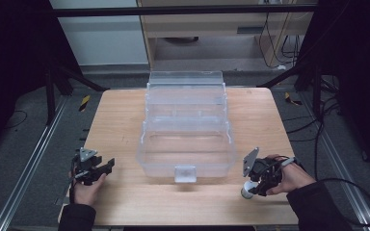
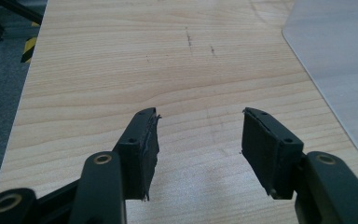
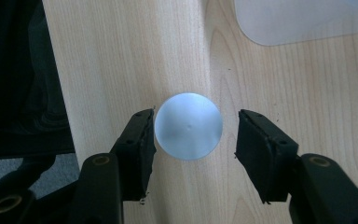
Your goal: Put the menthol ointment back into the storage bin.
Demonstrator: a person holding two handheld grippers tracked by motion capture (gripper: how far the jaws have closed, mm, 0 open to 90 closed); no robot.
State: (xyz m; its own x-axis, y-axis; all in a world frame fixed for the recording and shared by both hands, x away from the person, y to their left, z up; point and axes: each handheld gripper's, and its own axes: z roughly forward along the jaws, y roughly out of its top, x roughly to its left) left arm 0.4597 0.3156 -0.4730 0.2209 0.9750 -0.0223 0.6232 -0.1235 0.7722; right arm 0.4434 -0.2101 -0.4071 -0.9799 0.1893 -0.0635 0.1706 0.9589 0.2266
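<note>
A small upright cylinder with a flat, round, silvery top (image 3: pixel 188 126) stands on the wooden table near its front right (image 1: pixel 246 192). My right gripper (image 3: pixel 196 130) points down over it, jaws on either side. The left pad (image 3: pixel 144 135) is at the disc's edge, while a strip of wood shows between the disc and the right pad (image 3: pixel 256 144). In the high view a hand holds this gripper (image 1: pixel 253 185) right of the clear box. My left gripper (image 2: pixel 199 135) is open over bare wood at the front left (image 1: pixel 107 167), nothing between its fingers.
A large clear plastic box (image 1: pixel 164 168) with its lid swung open to the back sits mid-table, a latch (image 1: pixel 185 173) on its front wall. Its corner shows in the left gripper view (image 2: pixel 345 70) and the right gripper view (image 3: pixel 303 18). The table edge (image 3: pixel 56 93) lies close to the cylinder.
</note>
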